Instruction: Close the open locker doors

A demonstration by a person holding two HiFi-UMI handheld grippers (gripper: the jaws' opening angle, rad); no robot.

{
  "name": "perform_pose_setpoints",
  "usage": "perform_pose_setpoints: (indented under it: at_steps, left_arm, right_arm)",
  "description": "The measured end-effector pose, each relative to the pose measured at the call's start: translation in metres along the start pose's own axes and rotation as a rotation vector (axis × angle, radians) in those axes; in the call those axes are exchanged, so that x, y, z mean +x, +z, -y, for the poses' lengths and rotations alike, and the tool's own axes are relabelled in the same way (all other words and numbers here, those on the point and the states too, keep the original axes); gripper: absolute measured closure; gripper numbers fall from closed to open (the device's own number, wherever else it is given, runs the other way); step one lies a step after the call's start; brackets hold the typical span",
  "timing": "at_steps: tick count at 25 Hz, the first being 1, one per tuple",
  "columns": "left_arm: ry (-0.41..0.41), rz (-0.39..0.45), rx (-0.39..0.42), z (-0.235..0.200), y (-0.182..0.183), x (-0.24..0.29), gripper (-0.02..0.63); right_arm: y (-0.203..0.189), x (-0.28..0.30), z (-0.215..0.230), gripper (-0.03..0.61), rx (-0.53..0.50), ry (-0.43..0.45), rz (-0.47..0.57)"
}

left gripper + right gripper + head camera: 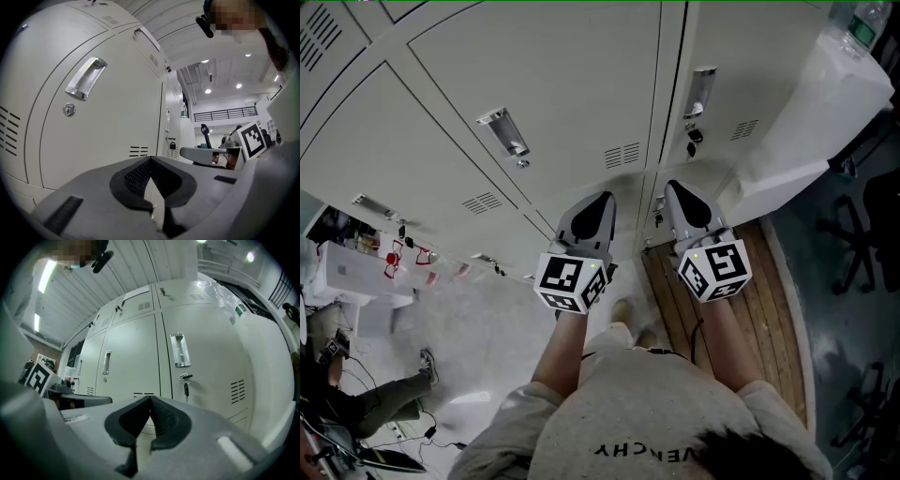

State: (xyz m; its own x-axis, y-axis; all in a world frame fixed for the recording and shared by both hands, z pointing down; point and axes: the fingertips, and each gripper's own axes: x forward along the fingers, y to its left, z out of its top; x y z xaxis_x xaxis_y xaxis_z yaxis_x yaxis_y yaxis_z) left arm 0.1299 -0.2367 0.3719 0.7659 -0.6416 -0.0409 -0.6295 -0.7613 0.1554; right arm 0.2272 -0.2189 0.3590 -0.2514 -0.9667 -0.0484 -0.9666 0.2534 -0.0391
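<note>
Keep your left claw (601,201) and right claw (676,190) pinched shut and empty, pressing flat below the keyed handle (701,90) on the locker doors (572,80), which already look flush.

My head view is dim and greyish. Soft, even light falls on the pale locker doors (544,84), where the left hand-held gripper (598,202) and the right hand-held gripper (677,190) cast faint shadows. The wooden platform (759,319) at the right sits darker. Both gripper views bulge strongly and fade to black at the corners, and the near jaws look soft. Far ceiling lights (207,91) glare as small white spots in the left gripper view. A strip light (45,275) flares at the upper left of the right gripper view.
</note>
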Motion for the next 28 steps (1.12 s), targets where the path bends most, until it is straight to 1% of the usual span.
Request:
perform_pose_setpoints:
  at_steps: [15, 28]
  left_arm:
    - [0.024, 0.017, 0.007, 0.006, 0.006, -0.020, 0.617]
    - [0.055, 0.026, 0.009, 0.006, 0.007, -0.039, 0.617]
  right_arm:
    - [0.004, -0.017, -0.013, 0.580, 0.000, 0.013, 0.008]
    - [0.003, -0.024, -0.028, 0.580, -0.001, 0.042, 0.004]
